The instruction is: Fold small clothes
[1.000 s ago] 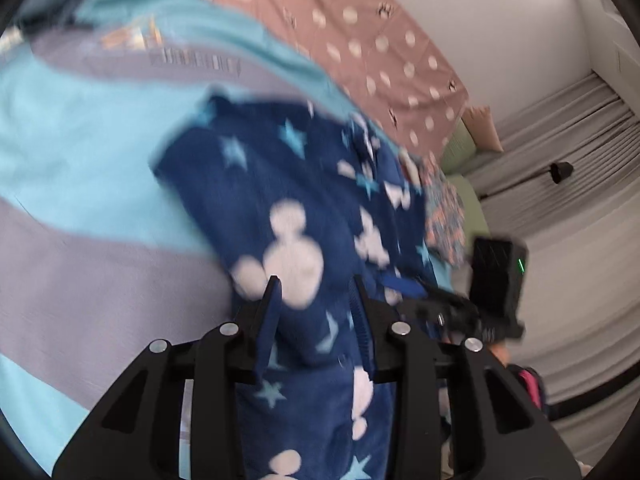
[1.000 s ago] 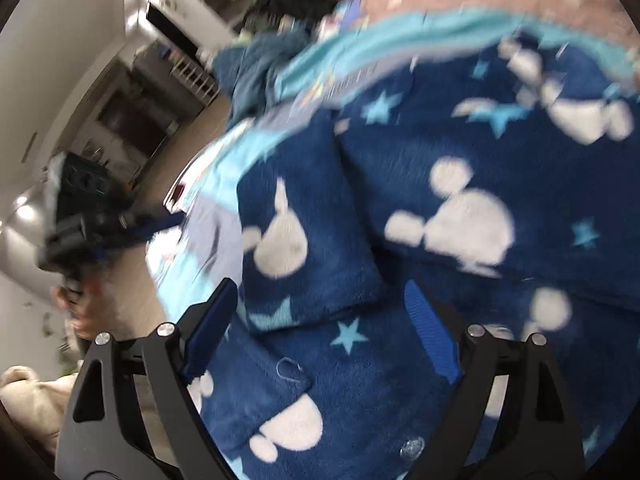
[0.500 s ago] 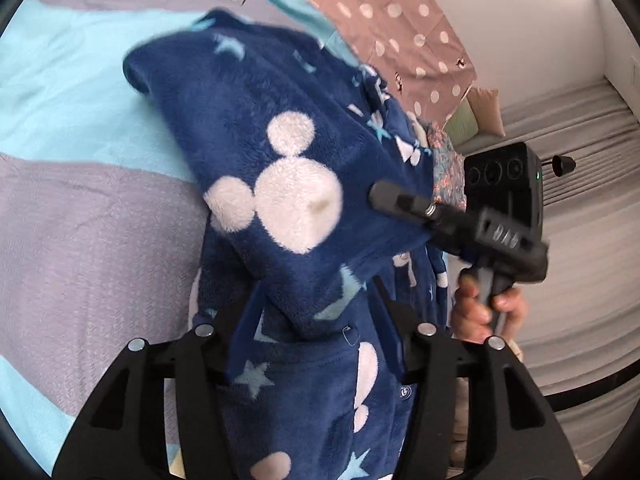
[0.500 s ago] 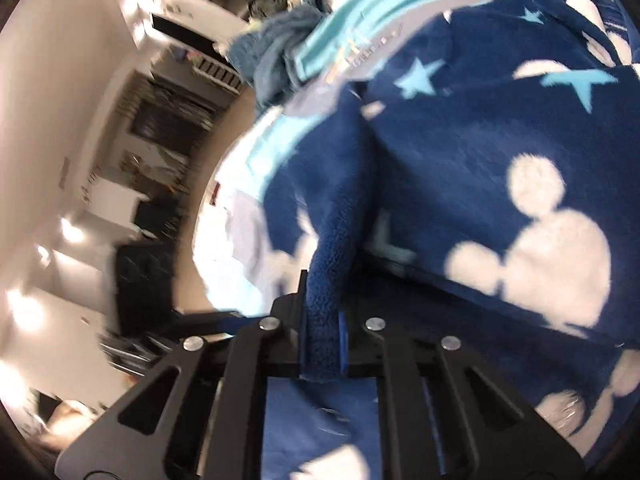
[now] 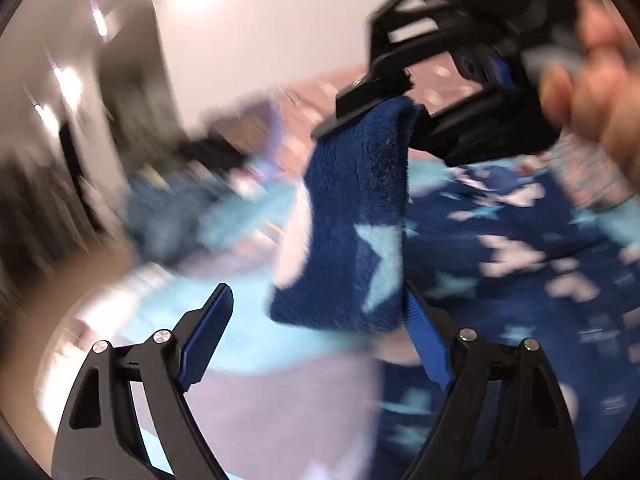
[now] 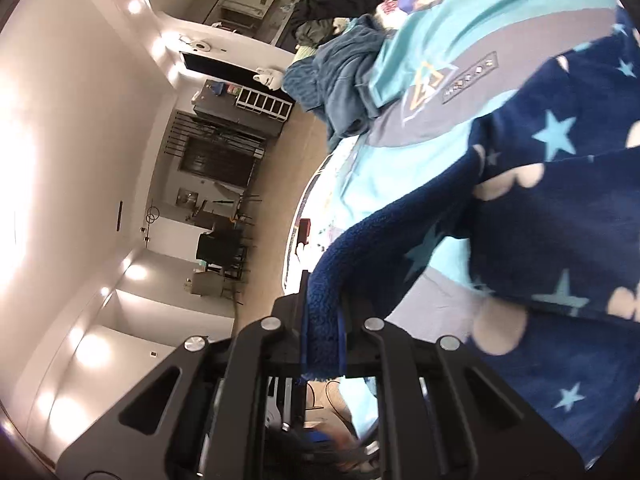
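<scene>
Now the left gripper (image 5: 316,316) was opening, off the blue fleece garment (image 5: 360,216) it had pinched a second earlier. The right gripper (image 6: 322,344) had clamped its edge, lifting it above the bedspread (image 6: 424,136) for folding.

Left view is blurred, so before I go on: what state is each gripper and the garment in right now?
Right gripper: shut on a fold of the navy fleece garment.
Left gripper: jaws opening; the hanging flap sits between them, against one finger, not pinched.
Navy fleece garment: one edge lifted, the rest lying on the turquoise and grey bedspread.
</scene>
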